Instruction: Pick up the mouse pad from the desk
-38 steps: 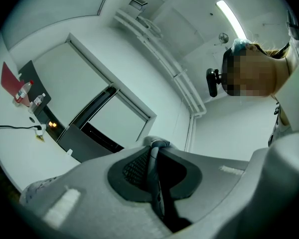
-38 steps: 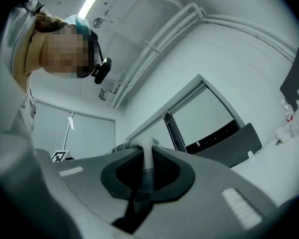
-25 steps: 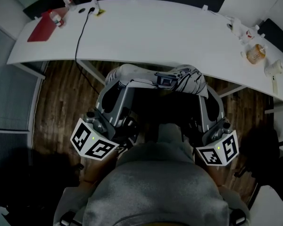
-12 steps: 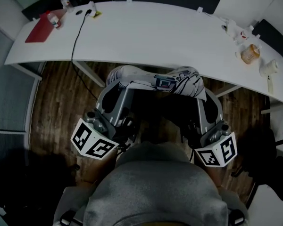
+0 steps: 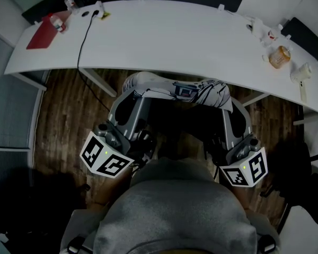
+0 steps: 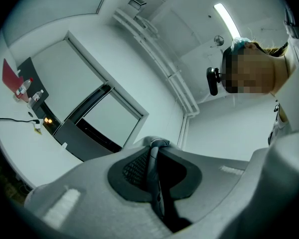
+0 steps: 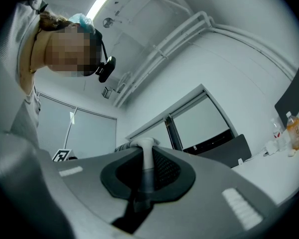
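Looking basically done: the mouse pad [image 5: 201, 91] is off the table [image 5: 201, 36] and hangs stretched over the floor [image 5: 69, 105] between the left gripper [image 5: 128, 88] and right gripper [image 5: 226, 97], fingers squeezed tight on its ends, so nothing's really left.

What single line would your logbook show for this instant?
left gripper: shut on mouse pad | right gripper: shut on mouse pad | mouse pad: held clear of desk

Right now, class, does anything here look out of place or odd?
The mouse pad is off the desk, bowed between the left gripper and right gripper, each shut on one end. A black cable trails off the desk edge.
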The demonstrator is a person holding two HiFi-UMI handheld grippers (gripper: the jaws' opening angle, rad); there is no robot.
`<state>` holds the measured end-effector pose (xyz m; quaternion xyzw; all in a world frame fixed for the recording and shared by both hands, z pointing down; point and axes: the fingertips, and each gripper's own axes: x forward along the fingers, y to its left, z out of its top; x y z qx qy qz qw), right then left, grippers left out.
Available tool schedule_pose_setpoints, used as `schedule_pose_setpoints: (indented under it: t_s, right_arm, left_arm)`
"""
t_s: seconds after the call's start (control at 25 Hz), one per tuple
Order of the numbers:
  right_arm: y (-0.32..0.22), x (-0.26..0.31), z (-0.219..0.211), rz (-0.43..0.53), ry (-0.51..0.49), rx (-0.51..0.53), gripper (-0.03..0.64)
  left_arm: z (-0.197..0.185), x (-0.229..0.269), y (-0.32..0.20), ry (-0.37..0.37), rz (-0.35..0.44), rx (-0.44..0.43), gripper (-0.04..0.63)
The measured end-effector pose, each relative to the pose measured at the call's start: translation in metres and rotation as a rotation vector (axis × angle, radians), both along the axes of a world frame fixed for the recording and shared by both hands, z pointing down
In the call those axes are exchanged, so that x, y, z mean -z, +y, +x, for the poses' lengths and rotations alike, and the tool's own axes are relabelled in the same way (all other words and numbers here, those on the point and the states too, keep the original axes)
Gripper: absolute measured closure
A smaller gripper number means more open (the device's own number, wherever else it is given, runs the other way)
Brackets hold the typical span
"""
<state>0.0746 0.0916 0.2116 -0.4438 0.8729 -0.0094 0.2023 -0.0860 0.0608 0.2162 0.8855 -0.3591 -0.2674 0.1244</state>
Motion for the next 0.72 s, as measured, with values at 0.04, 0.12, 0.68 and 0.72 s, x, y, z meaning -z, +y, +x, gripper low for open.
schedule_pose_setpoints:
  t_s: [0.04,0.12,0.68,0.72]
  right_arm:
    - [0.0,0.0,0.0003,0.001,0.001,-0.001,0.592]
    - [0.0005,0.0009,0.0007,0.006,0.001,-0.002,0.592]
    - [0.0061,-0.0027,-0.0025,0.006,0.001,-0.014,0.594]
    - [0.006,-0.0028,-0.0039,0.006,0.002,-0.012,0.594]
  left_arm:
    - [0.0002,-0.0003,-0.0002,-0.002,0.0,0.0,0.576]
    - [0.0008,-0.0002,-0.0003,-0.006,0.003,-0.001,0.575]
    - [-0.0021,-0.0022,0.0028,-0.026,0.004,-0.012,0.575]
    - [-0.0035,-0.0026,0.0029,-0.025,0.002,-0.011,0.575]
